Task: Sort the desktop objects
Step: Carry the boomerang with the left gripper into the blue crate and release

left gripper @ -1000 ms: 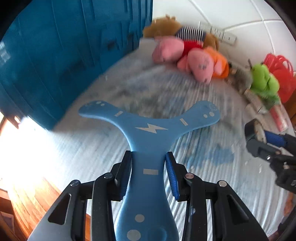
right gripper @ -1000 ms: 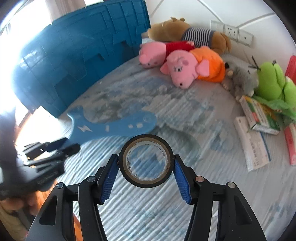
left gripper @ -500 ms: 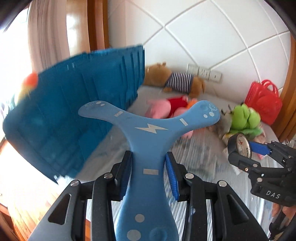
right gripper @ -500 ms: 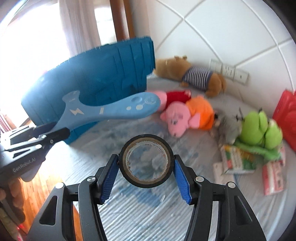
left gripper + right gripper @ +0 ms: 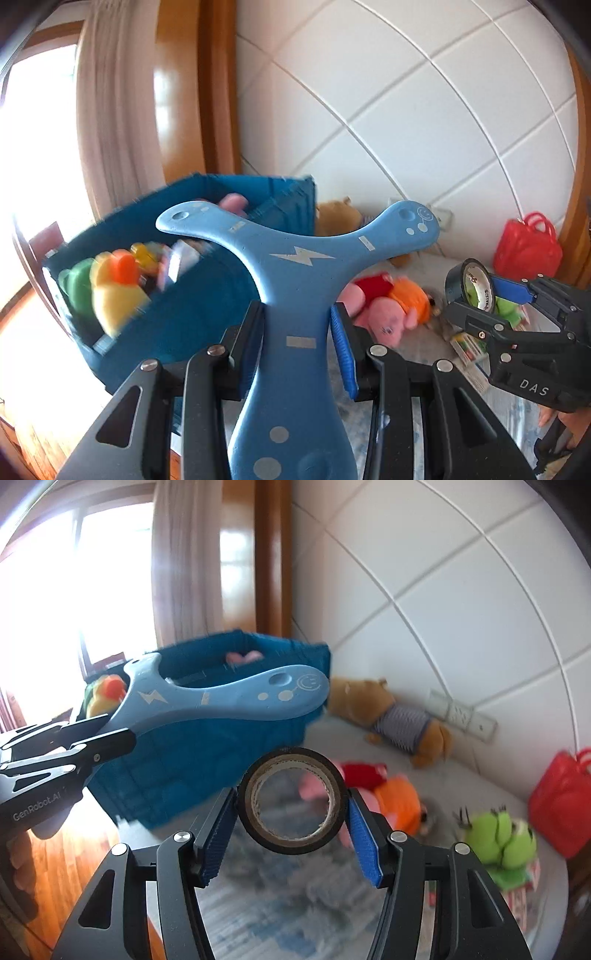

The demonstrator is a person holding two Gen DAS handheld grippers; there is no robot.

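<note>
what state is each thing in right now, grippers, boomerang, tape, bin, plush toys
left gripper: shut on the blue boomerang
right gripper: shut on the black tape roll
blue bin: open-topped, toys inside
pink plush pigs: lying on the bed
striped-shirt plush: lying by the wall

- "DAS" stands in pale letters on the black body of the right claw [image 5: 480,291], read from the left wrist view.
- "GenRobot.AI" runs along the black body of the left claw [image 5: 110,734], read from the right wrist view.
- A white lightning-bolt sign and a smiley face with dots mark the blue boomerang [image 5: 299,258].
- Print inside the tape roll [image 5: 471,282] is too small to read.
</note>
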